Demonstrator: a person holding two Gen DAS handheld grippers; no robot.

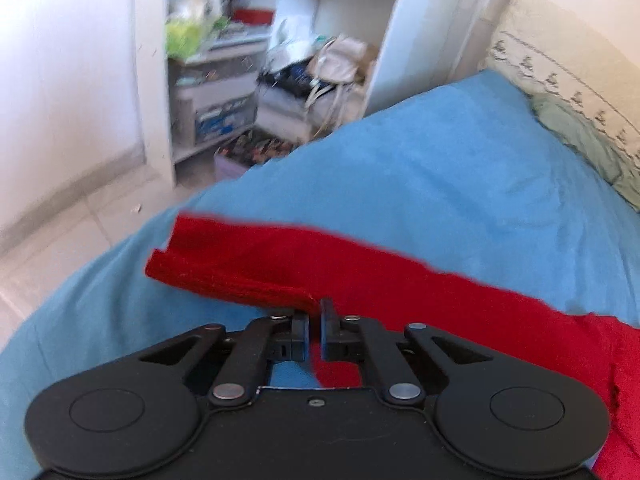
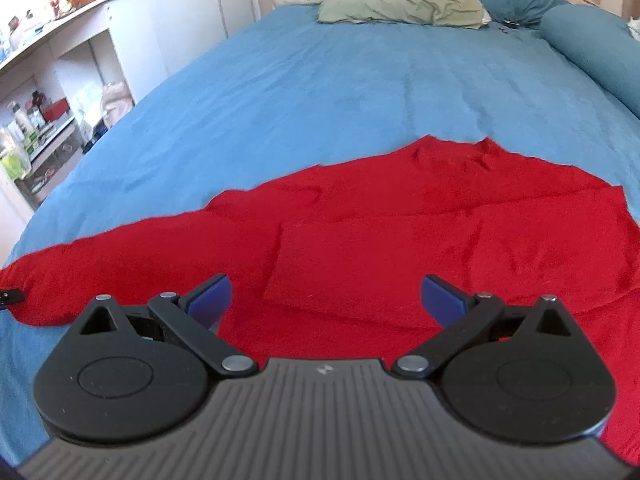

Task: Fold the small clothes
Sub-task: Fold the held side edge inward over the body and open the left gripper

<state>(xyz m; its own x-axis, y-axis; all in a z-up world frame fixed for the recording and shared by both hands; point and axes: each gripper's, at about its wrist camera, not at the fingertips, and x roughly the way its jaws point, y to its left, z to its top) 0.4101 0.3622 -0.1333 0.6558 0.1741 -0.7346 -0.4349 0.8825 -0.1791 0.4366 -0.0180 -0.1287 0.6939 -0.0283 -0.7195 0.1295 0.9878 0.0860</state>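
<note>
— Folding, is it? Where's the red sweater [image 2: 400,240]?

— Spread on the blue bed cover [image 2: 320,80], below the green pillow [image 2: 400,10]. Left hand-held gripper [image 1: 315,312] pinches the sleeve cuff [image 1: 224,276], lifted off the cover.

— Next?

— Probably carry the sleeve across the body. Right hand-held gripper [image 2: 325,292] hovers over the sweater, spread wide, holding nothing.

L gripper [image 1: 315,312] pinched, R gripper [image 2: 325,292] agape
</note>
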